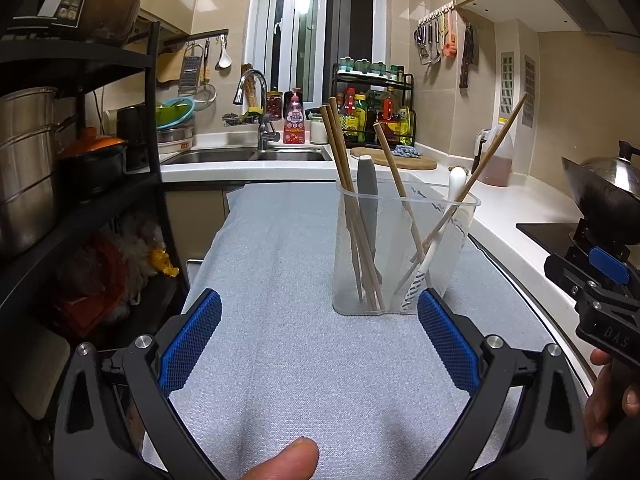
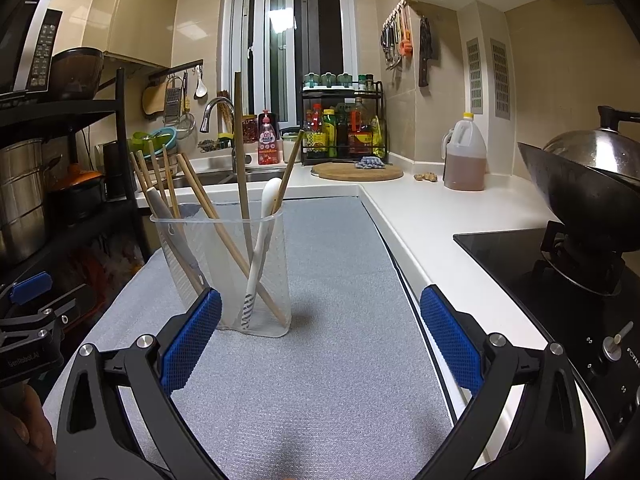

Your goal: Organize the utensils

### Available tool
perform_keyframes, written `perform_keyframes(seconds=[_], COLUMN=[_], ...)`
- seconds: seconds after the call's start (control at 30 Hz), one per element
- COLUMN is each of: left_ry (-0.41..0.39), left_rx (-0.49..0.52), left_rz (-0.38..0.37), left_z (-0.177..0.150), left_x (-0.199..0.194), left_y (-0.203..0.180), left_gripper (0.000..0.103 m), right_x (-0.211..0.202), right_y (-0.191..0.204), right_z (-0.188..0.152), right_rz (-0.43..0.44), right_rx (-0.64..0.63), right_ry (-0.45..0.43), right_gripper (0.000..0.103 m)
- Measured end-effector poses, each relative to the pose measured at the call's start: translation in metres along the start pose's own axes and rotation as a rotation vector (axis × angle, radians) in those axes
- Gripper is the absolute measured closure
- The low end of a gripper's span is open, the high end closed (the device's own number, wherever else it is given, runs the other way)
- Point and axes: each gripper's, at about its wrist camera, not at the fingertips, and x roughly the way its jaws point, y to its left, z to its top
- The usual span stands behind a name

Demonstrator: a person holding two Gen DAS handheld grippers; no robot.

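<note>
Left wrist view: a clear plastic holder is standing upright on the grey mat, at about 1 o'clock from the left gripper. Inside it, wooden chopsticks are leaning toward 11 o'clock, one more chopstick is slanting out toward 1 o'clock, a grey-handled tool is standing near the middle, and a white spoon is resting bowl-down at the right. The left tongs are spread wide and gripping nothing; a thumb is showing at 6 o'clock. The right gripper is entering at 3 o'clock.

Right wrist view: the holder is sitting at 11 o'clock, just past the left pad of the right gripper, whose tongs are likewise gaping and empty. No loose utensils are showing on the mat.

Handling, as judged: the holder is looking light, thin-walled and top-heavy, so likely tipping if nudged; taking it low across the narrow sides seems safest. Chopsticks are stiff, light and smooth, best pinched at mid-shaft. The spoon may be brittle.
</note>
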Motion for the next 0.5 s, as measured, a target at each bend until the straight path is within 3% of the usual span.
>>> perform_keyframes(seconds=[0.5], left_ry=[0.001], left_rx=[0.025], left_rz=[-0.001], left_z=[-0.0036], left_x=[-0.004], left_y=[-0.0064], left_gripper=[0.008], right_x=[-0.0009], right_y=[0.0035], right_z=[-0.0022], right_rz=[0.004], right_rx=[-0.006], right_ry=[0.001], right_gripper=[0.005])
